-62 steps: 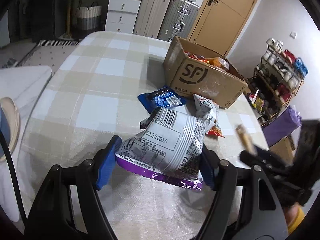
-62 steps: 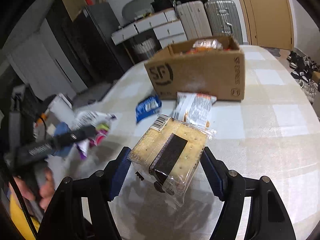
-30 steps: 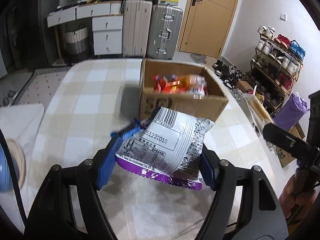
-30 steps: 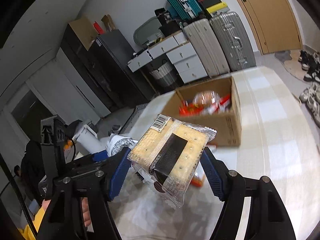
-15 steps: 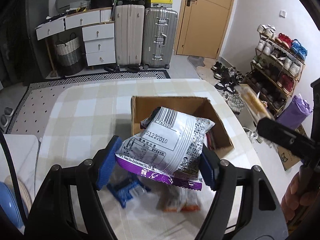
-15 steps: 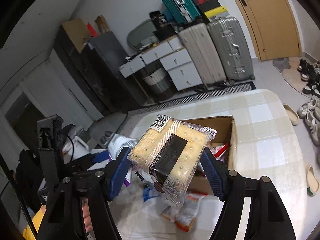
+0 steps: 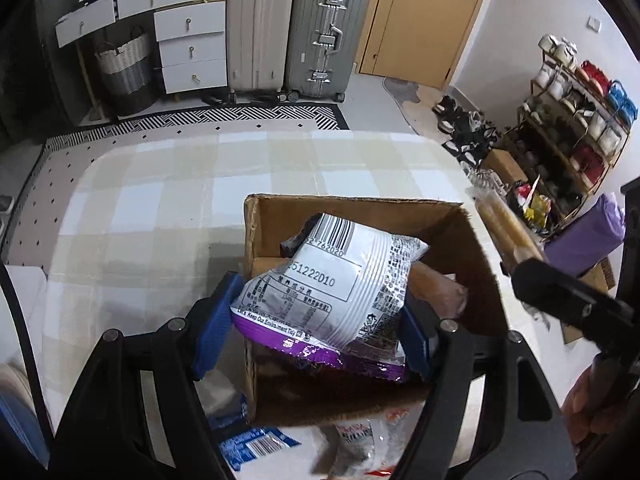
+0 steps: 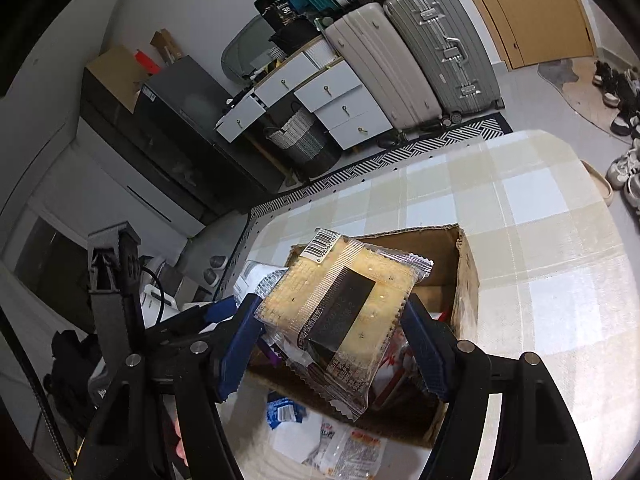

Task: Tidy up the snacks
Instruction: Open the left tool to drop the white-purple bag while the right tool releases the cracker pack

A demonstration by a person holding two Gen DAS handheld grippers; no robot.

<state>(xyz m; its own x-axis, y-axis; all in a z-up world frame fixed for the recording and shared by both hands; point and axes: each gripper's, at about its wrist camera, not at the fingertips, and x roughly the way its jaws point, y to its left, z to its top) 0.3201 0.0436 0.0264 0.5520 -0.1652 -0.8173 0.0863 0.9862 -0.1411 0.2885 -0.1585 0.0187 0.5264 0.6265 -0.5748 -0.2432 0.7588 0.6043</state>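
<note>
White-and-purple snack bag clamped in my left gripper, above the open cardboard box. Cracker pack pinched in my right gripper, over the same box. Blue packet and white packet lie on the checked worktop beside it.

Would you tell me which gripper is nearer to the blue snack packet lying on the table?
Left. The left gripper hangs almost directly above the blue snack packet; the right gripper holds crackers further along the cardboard box.
</note>
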